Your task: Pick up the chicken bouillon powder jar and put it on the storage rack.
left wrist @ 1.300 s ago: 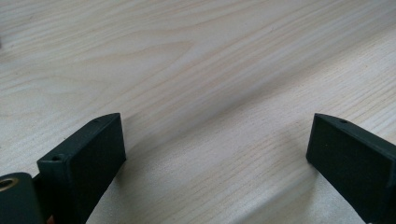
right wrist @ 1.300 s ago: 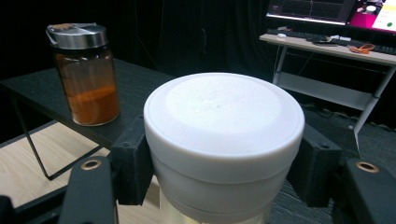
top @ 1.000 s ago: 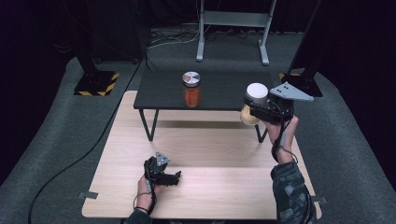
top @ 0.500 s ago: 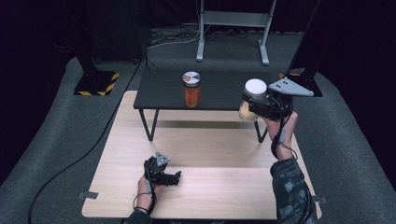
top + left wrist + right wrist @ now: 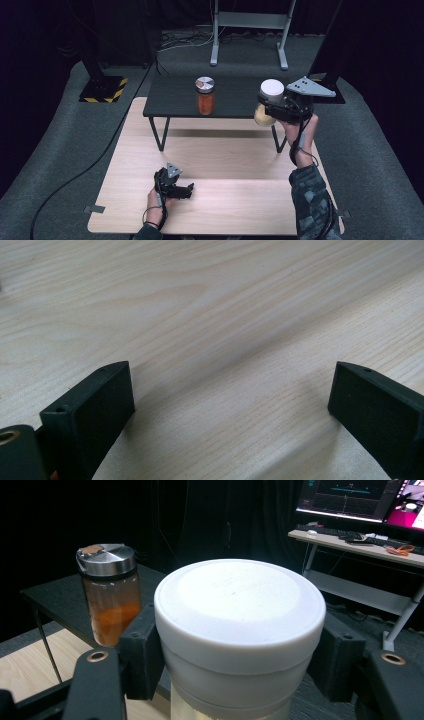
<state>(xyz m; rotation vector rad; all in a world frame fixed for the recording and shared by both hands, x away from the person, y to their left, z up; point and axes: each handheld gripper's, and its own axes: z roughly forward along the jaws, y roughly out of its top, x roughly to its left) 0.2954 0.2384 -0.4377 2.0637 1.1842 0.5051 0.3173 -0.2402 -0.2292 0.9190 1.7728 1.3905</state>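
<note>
Right gripper is clamped on a jar w/ a white lid, jaws pressing both sides of it just under the lid. Jar stands upright: long axis vertical, lid up, pale lower part hanging below the jaws. In the high view it sits at approx 2 o'clock from the middle of the light wood table, held in the air over the right end of the small black table; can't tell if its base touches that table's edge. In the right gripper view the white lid is dead centre between the jaws.

A 2nd jar w/ a metal lid and orange contents stands upright on the black table, at 9 o'clock from the held jar, well apart from it.

Left gripper rests low on the wood table at approx 7 o'clock, jaws wide apart, nothing between them, just bare wood.
</note>
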